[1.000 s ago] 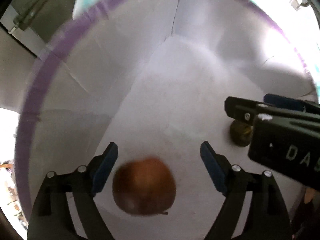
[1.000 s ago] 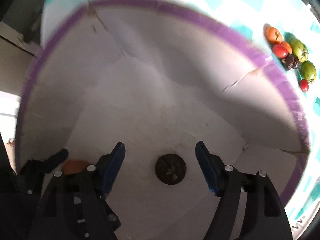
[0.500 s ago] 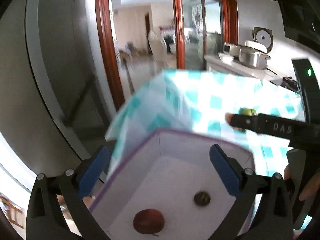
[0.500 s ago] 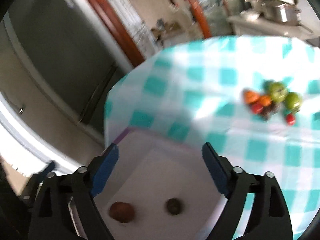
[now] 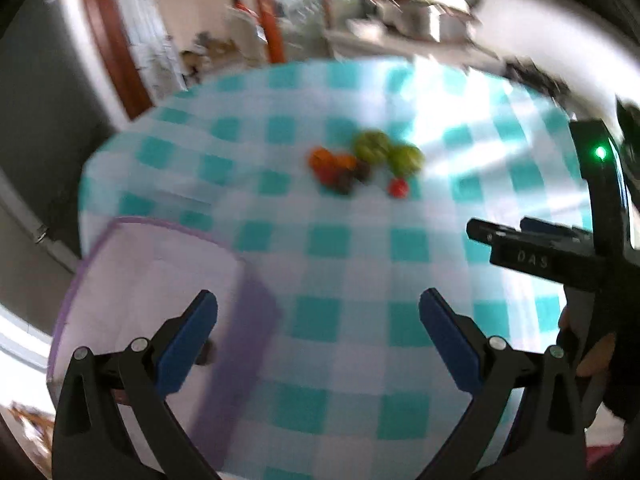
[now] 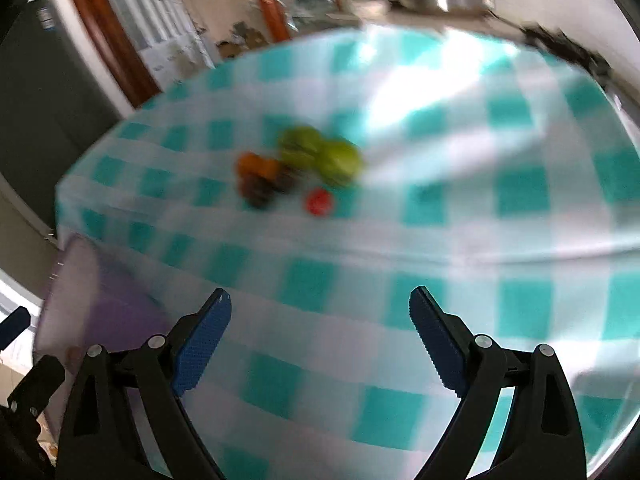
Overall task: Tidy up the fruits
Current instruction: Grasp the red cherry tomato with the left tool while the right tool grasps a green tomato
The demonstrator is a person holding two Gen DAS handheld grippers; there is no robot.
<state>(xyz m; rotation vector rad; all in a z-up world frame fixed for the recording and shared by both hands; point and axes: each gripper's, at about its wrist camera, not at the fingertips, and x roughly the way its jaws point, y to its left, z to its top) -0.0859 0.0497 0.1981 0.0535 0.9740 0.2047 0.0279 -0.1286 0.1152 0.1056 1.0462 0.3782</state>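
A cluster of fruits [image 5: 360, 164] lies on the teal-and-white checked tablecloth [image 5: 360, 280]: two green ones, orange and dark ones, and a small red one [image 5: 398, 188]. It also shows in the right wrist view [image 6: 296, 168], blurred. A white box with a purple rim [image 5: 160, 264] stands at the table's left edge; a small dark fruit [image 5: 207, 354] shows inside beside my left finger. My left gripper [image 5: 318, 330] is open and empty above the box's right wall. My right gripper [image 6: 320, 330] is open and empty over the cloth; it also shows in the left wrist view [image 5: 520, 240].
The table's far and left edges drop off towards a dark fridge [image 6: 40, 100] and a red-brown door frame [image 5: 104, 40]. A counter with appliances [image 5: 420, 12] stands behind. The box shows at the right wrist view's lower left [image 6: 80, 300].
Both grippers have risen out of the box and swung right towards the fruit cluster. The apple and the dark fruit stayed in the box. Both grippers stay open.
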